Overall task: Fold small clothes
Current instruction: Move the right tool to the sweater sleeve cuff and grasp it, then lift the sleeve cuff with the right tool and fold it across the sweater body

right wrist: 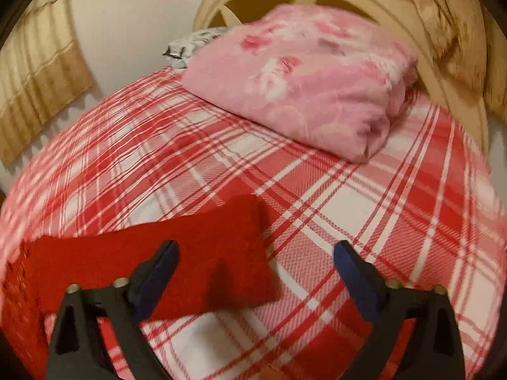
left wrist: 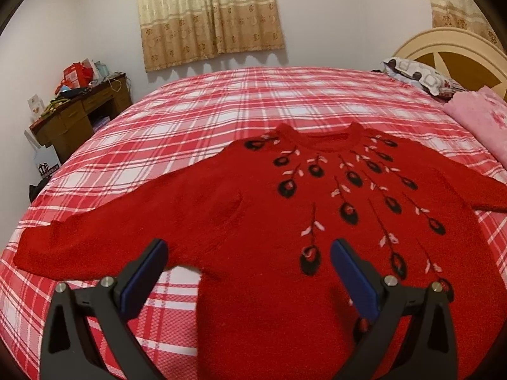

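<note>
Left wrist view shows the sweater (left wrist: 263, 221) spread flat, front up, across the middle of the bed (left wrist: 196, 101), collar toward the far edge and both sleeves out to the sides. The left gripper (left wrist: 248, 255) hangs over the lower body of the knit with its jaws spread wide, grasping nothing. In the right wrist view the right gripper (right wrist: 256, 255) is likewise released, poised over the end of one sleeve (right wrist: 202, 253), whose cuff lies flat on the plaid sheet, well short of the pink quilt (right wrist: 304, 79) at the headboard end.

The knit looks thick and soft — probably fairly heavy for its size, limp, and grippy rather than slippery. It should drape and sag when lifted, and a pinch through both layers ought to hold. The cuff, the shoulder seam or the hem corners look like the sound places to take it; a grip mid-panel would likely only bunch it.

The hem is cut off at the bottom of the left view, behind the gripper. The right view is smeared by motion blur — the cuff's ribbing cannot be made out.
</note>
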A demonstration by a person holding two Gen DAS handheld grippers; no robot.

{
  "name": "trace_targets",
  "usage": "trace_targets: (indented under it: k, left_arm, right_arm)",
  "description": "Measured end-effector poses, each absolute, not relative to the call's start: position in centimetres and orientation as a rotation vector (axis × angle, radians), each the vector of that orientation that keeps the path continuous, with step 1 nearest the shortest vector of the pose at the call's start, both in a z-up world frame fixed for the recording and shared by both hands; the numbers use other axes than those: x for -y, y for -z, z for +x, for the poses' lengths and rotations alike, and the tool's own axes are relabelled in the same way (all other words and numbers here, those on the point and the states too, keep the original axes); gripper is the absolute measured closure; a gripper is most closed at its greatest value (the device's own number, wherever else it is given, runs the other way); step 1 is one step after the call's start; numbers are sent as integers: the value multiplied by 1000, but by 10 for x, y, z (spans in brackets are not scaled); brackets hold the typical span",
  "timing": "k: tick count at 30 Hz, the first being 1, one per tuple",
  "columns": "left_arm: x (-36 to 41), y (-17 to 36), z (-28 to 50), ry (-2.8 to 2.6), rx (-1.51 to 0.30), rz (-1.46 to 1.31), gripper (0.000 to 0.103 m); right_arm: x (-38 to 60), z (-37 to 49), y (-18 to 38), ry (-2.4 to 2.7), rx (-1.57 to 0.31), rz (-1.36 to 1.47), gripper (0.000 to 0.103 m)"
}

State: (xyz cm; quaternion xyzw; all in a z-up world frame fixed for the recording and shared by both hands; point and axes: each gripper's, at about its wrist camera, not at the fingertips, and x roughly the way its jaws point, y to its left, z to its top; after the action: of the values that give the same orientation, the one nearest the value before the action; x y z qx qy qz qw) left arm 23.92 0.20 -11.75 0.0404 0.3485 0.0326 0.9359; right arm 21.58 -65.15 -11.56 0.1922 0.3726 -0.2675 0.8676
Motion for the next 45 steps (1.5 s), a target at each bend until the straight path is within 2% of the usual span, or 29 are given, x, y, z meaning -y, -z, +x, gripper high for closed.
trace_targets:
  k: [4,9,11,12,13,15,27,45]
  left_arm:
    - [-4,120,240,-68,-723,78,0]
    - [-2,122,238,-59,-736,72,0]
    - [-2,122,236,-57,-736,70,0]
    - [-3,122,235,-57,-736,68,0]
    - [-4,122,234,-59,-737,63,0]
    - [-7,121,233,-61,-735,54,0]
    - [-33,120,227,-95,-731,32,0]
    - [-64,127,217,-123,-732,-42,0]
  right_arm:
    - [663,225,128,542,-831,450,21]
    - [657,238,134,526,-891,397,22]
    - [655,241,136,522,-904,378,39]
    - [652,244,137,515,-918,353,57]
    - [648,248,137,499,-929,327,71]
    - [639,250,134,460,-935,296,85]
    - [579,275,71,356,-804,194,89]
    - [417,317,-58,82,-612,-11,90]
